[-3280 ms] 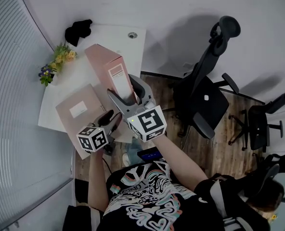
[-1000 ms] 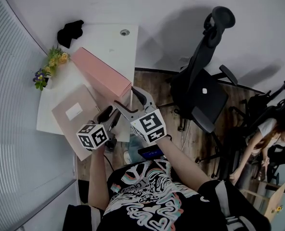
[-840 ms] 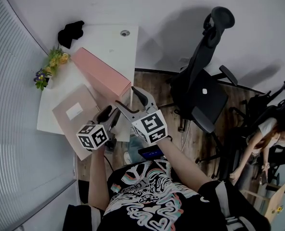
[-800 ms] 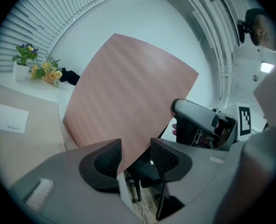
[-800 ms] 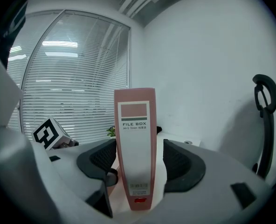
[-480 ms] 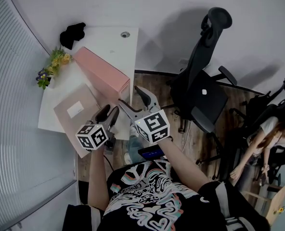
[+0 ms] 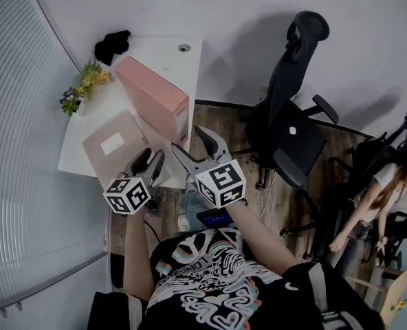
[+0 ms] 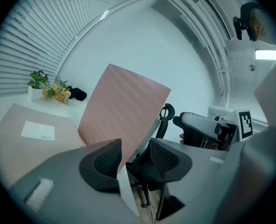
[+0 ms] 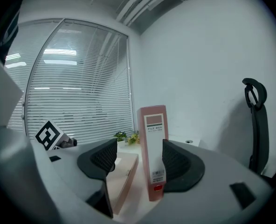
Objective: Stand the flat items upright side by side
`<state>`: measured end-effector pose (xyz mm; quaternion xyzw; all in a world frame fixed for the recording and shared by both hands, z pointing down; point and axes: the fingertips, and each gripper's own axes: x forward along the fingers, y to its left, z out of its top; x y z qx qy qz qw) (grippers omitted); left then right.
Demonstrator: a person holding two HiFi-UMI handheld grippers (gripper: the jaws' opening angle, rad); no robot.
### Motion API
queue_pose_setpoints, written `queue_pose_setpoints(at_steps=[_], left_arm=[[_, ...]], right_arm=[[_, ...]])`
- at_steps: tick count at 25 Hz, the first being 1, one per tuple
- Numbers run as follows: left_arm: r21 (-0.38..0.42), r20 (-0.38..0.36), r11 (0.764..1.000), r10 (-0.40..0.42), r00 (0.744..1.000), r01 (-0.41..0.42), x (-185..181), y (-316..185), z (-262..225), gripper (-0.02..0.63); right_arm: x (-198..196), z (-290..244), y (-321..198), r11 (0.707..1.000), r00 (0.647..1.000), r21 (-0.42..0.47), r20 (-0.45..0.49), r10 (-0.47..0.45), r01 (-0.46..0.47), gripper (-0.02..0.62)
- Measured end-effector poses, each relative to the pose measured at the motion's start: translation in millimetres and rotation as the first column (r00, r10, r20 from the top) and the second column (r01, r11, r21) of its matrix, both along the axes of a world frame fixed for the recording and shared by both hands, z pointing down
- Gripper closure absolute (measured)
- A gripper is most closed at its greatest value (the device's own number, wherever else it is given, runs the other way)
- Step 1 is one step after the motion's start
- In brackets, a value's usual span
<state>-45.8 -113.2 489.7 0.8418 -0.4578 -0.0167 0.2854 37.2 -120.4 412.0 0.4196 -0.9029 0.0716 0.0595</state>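
Observation:
A pink file box stands upright on the white table. In the right gripper view the pink file box shows its labelled spine. A tan file box lies flat beside it, on its left, reaching to the table's near edge. My right gripper is open and empty, short of the pink box. My left gripper hovers over the flat box's near corner with a narrow gap between its jaws and nothing in it. In the left gripper view the pink box rises beyond the jaws of the left gripper, with the tan box at the left.
A small pot of flowers and a black object sit at the table's far left. A black office chair stands right of the table on the wooden floor. Another chair and a person are further right.
My right gripper, at the pink box several seconds ago, is now apart from it. Both grippers have drawn back toward me over the last second. The pink box stands by itself.

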Motion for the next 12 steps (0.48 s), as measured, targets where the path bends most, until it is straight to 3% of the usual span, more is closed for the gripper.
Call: queue_pose_setpoints(at_steps=[5,12], left_arm=[[0.013,0.031,0.998,-0.056,0.998,0.056,-17.3,22.3,-4.3,0.426],[0.004,0.076,0.977,-0.212,0.974,0.212,-59.0,50.9,0.6,0.428]], right_arm=[[-11.1,2.1,23.4,0.999,0.999,-0.014,0.007,-0.037,0.037,0.313],[-39.6,12.8,44.7,0.988,0.989,-0.043,0.01,-0.146,0.146,0.33]])
